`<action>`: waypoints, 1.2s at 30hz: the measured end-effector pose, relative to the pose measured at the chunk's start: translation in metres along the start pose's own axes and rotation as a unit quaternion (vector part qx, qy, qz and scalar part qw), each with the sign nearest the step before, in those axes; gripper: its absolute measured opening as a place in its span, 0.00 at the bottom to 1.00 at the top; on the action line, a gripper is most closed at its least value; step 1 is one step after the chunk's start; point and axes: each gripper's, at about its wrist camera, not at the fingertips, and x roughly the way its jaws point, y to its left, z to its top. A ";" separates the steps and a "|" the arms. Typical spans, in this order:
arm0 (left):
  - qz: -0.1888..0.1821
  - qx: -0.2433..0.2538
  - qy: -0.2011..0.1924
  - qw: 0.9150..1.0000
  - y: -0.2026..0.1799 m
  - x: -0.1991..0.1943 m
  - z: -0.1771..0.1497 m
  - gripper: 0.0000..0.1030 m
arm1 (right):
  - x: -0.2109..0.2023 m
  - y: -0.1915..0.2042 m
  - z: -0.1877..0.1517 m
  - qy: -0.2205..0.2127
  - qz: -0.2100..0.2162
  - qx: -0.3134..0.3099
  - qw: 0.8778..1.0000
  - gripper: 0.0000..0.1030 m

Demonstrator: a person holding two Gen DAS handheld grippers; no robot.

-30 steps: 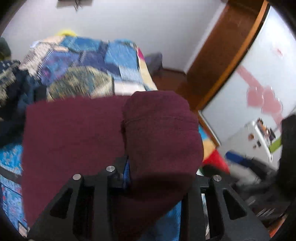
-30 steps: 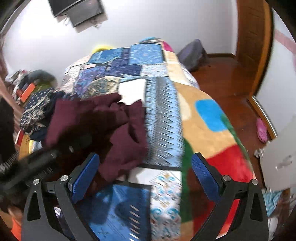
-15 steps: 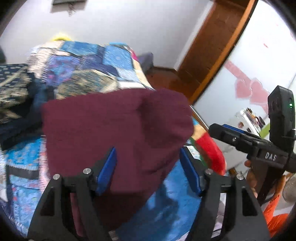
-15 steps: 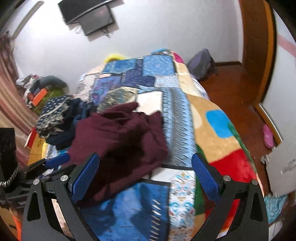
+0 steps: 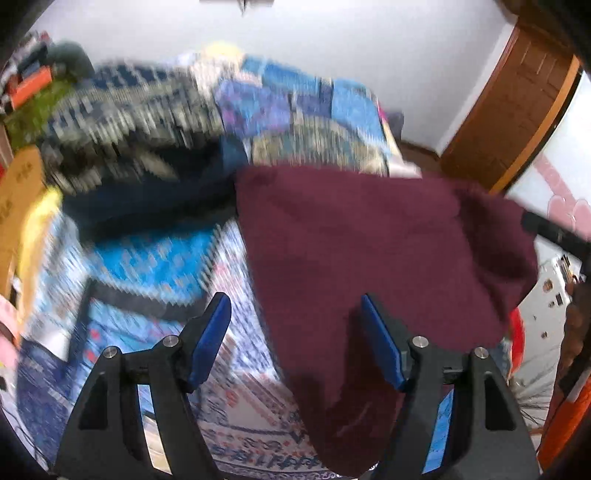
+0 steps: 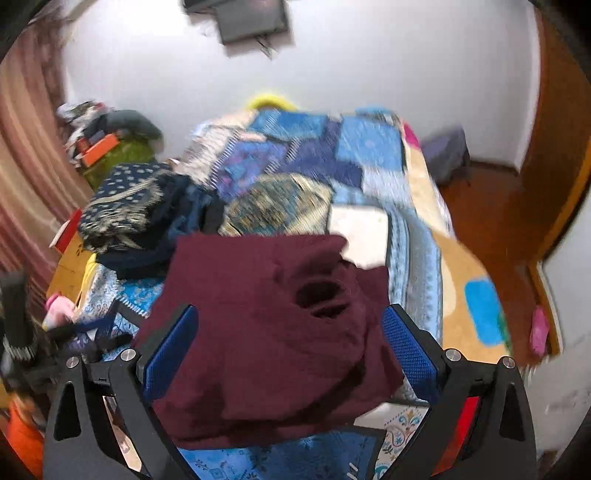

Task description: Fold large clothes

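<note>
Your left claw (image 5: 295,341), jaws just opened and empty, sits at the maroon garment's (image 5: 369,251) left edge; the right claw (image 6: 290,350), wide, straddles it.

Small bedroom with plain white walls (image 6: 388,74), a dark screen (image 6: 251,18) mounted up high, a bed under a busy blue patchwork quilt (image 6: 369,147), glossy reddish wood floor (image 6: 480,206), a brown wooden door (image 5: 517,110) off to the right and striped pinkish curtains (image 6: 26,147) on the left.
</note>
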 end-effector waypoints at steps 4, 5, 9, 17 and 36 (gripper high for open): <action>-0.015 -0.017 0.013 1.000 -0.005 0.024 -0.018 0.70 | 0.013 -0.036 -0.020 0.039 0.010 0.050 0.998 0.96; -0.021 -0.019 0.015 1.000 -0.006 0.026 -0.020 0.70 | 0.014 -0.044 -0.026 0.044 0.009 0.057 0.997 0.96; -0.040 -0.018 0.021 0.999 -0.008 0.028 -0.022 0.70 | 0.016 -0.069 -0.051 0.060 0.014 0.072 0.996 0.96; -0.050 -0.022 0.039 0.998 -0.005 0.026 -0.019 0.74 | 0.016 -0.070 -0.041 0.088 0.037 0.079 0.992 0.97; -0.074 -0.114 0.074 0.988 0.041 0.054 0.024 0.75 | 0.087 -0.105 -0.004 0.184 0.150 0.122 0.964 1.00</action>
